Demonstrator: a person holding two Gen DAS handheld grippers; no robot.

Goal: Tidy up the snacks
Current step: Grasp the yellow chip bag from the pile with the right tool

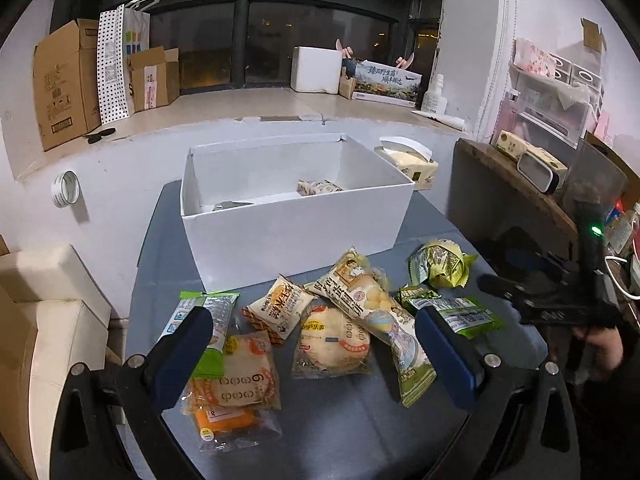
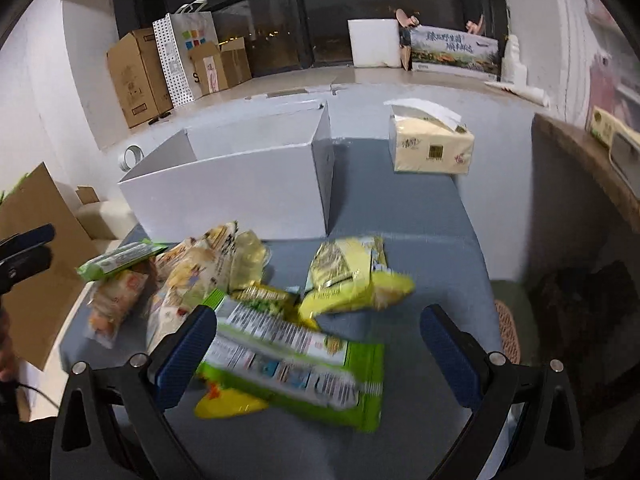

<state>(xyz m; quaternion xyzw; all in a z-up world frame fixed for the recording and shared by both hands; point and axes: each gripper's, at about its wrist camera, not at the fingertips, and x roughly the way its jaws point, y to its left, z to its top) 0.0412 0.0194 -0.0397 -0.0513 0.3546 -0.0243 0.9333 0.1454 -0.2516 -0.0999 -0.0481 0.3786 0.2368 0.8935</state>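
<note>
A white open box (image 1: 296,216) stands at the back of the grey table (image 1: 340,432); two snack packs (image 1: 320,187) lie inside it. Several snack packs lie in front of it: a long yellow pack (image 1: 368,304), a round bun pack (image 1: 332,340), an orange pack (image 1: 232,392), a green crumpled pack (image 1: 442,264). My left gripper (image 1: 314,344) is open above these packs, holding nothing. My right gripper (image 2: 318,344) is open over a green flat pack (image 2: 296,364); a yellow-green pack (image 2: 352,276) lies beyond it. The box (image 2: 240,192) shows at left in the right wrist view.
A tissue pack (image 2: 432,144) stands at the table's back right, also seen in the left wrist view (image 1: 412,162). Cardboard boxes (image 1: 64,80) and a white foam box (image 1: 316,68) line the window ledge. A wooden shelf (image 1: 512,184) is at right. Beige boxes (image 1: 52,300) stand left.
</note>
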